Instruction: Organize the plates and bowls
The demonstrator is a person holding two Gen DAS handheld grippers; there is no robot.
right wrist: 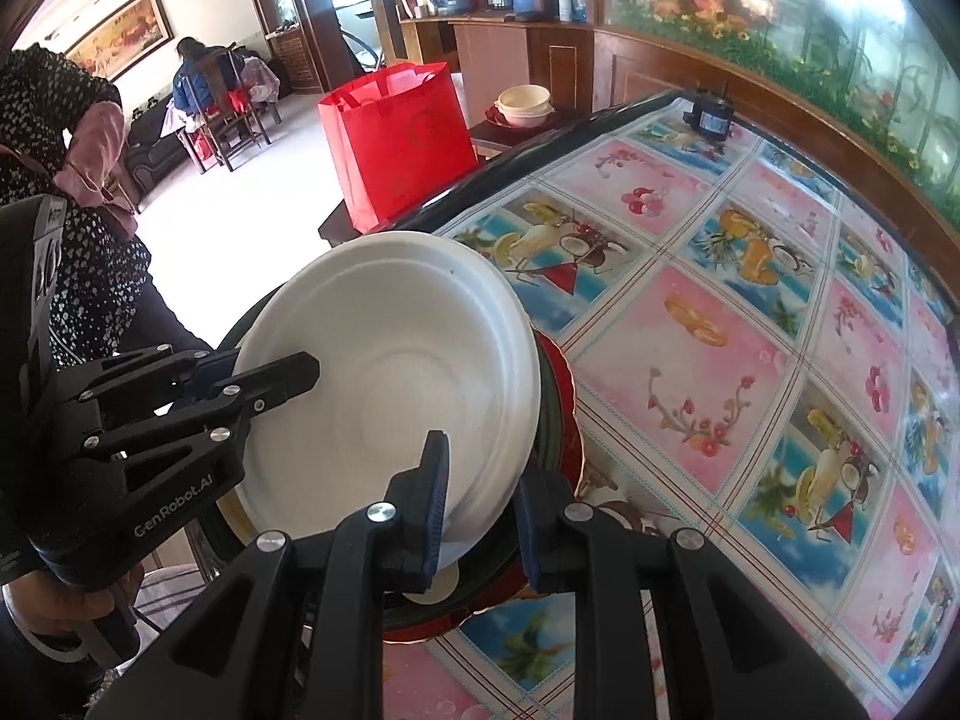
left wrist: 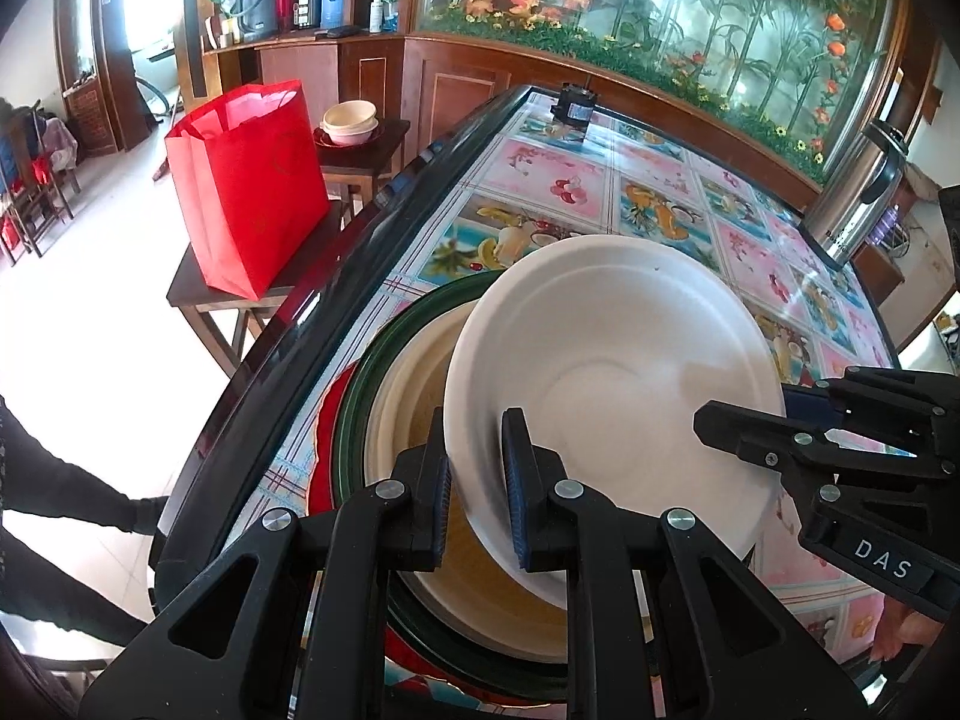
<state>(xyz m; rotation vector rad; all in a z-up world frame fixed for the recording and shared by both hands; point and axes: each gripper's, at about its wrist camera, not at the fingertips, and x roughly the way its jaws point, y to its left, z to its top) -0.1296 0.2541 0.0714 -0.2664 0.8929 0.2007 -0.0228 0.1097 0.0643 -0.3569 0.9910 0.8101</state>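
Observation:
A white bowl [left wrist: 618, 378] is held tilted above a stack of a cream bowl [left wrist: 408, 396], a dark green plate [left wrist: 354, 396] and a red plate [left wrist: 327, 420] at the table's near left edge. My left gripper [left wrist: 477, 498] is shut on the white bowl's near rim, one finger inside and one outside. My right gripper [right wrist: 480, 516] straddles the opposite rim of the white bowl [right wrist: 384, 384], with a gap on its outer side; it also shows in the left wrist view [left wrist: 744, 426]. The green plate [right wrist: 549, 420] and red plate [right wrist: 570, 414] peek out beneath.
The table [right wrist: 708, 372] has a fruit-pattern cloth. A steel thermos [left wrist: 852, 198] stands at its right edge, a small black device [left wrist: 573, 108] at the far end. A red bag [left wrist: 252, 186] and stacked bowls [left wrist: 351, 123] sit on side tables beyond the left edge.

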